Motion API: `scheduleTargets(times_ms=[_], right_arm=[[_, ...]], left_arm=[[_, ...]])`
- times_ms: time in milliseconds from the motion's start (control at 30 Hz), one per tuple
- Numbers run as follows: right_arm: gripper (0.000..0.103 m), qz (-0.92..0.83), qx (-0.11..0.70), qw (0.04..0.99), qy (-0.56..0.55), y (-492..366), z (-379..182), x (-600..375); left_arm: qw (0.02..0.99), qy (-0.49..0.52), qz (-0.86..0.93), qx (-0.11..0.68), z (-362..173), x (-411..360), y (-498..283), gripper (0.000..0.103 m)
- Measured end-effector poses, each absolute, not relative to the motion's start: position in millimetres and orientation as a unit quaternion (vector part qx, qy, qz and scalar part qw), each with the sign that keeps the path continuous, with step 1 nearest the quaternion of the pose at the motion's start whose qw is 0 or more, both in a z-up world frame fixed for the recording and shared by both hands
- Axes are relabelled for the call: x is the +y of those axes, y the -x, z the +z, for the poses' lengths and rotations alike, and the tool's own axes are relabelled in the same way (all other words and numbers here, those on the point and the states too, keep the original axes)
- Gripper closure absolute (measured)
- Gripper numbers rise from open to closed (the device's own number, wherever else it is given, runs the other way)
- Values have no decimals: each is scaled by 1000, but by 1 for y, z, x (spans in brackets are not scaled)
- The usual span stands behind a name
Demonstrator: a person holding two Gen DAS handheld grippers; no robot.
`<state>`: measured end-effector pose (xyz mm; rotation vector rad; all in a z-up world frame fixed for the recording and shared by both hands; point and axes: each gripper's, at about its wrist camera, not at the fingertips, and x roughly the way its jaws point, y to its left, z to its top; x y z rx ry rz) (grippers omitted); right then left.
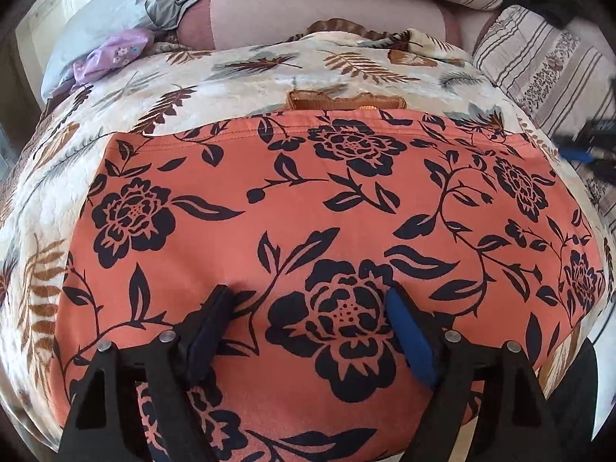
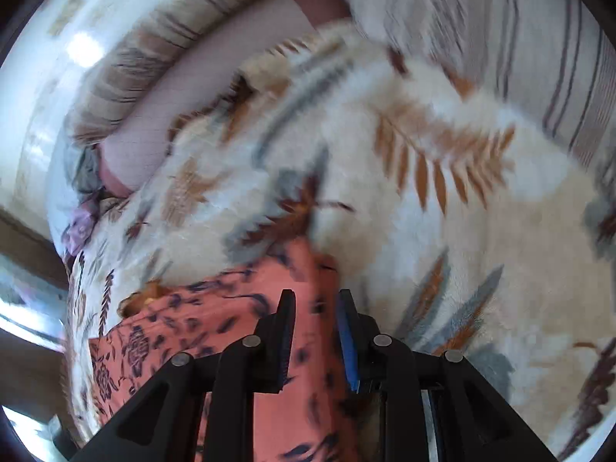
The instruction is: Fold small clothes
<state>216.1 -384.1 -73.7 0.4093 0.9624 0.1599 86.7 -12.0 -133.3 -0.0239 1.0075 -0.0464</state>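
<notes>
Left gripper (image 1: 308, 292) spread wide, fingertips resting on the orange floral garment (image 1: 331, 208), nothing pinched between them. Garment laid flat on the leaf-print blanket (image 1: 238, 77), covering its near middle, far hem short of a brown patch (image 1: 346, 101), with a lilac cloth (image 1: 111, 54) and grey-blue bundle (image 1: 127, 4) off at the far left edge and striped pillows (image 1: 539, 65) along the far right. Right gripper (image 2: 316, 296) narrowed to a slim gap over a blurred fold of the same orange fabric (image 2: 250, 308); grip impossible to tell.

Left gripper (image 1: 308, 300) jaws wide; right gripper (image 2: 316, 300) jaws narrow
</notes>
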Motion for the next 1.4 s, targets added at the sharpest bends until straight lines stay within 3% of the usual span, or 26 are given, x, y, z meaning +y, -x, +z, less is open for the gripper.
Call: scheduleTargets(times_ms=[100,167,200,333,367,433,467,567,700,800,933,1033,1067,1100,1400], right_arm=[[75,171,437,859,-203,-190,-49,-347],[52,230,449,836,-216,-173,-58,-324],[28,243,465,821,-226,-163,-75,-316],[27,216,517,790,-249,-146,-142,-316],[28,224,491,798,-268,-141,-146,-323],[28,226,479,796,-292,-137,-148,-330],[28,224,479,795,-297,-137,-148,-332],[28,222,487,792,-294,-141,-149,-334],[28,227,485,790,-299,-140,-148,-338],[28,229,482,793,-293,-140,-148,-328],[28,234,484,790,-295,-140,-148,-328],[28,239,484,787,-299,-140,-148,-331],[28,239,484,787,-298,-139,-148,-331],[28,239,484,787,-297,-139,-148,-332],[28,245,483,786,-300,-138,-148,-334]], left_arm=[[876,55,-41,478,-118,5,-79,21],[889,98,-40,446,-98,31,-61,21],[895,116,-34,429,-88,47,-49,21],[885,195,42,421,-94,126,-7,20],[868,214,59,445,-108,140,-4,21],[829,232,82,502,-143,159,0,35],[842,218,77,488,-144,159,4,39],[847,197,52,491,-139,147,9,72],[846,206,41,489,-143,144,14,76],[842,226,27,489,-142,150,19,77],[853,174,44,490,-122,153,28,72],[869,158,52,467,-96,161,25,55],[875,160,48,455,-89,165,18,42],[879,162,43,446,-84,167,7,37],[850,217,-4,479,-113,174,-144,37]])
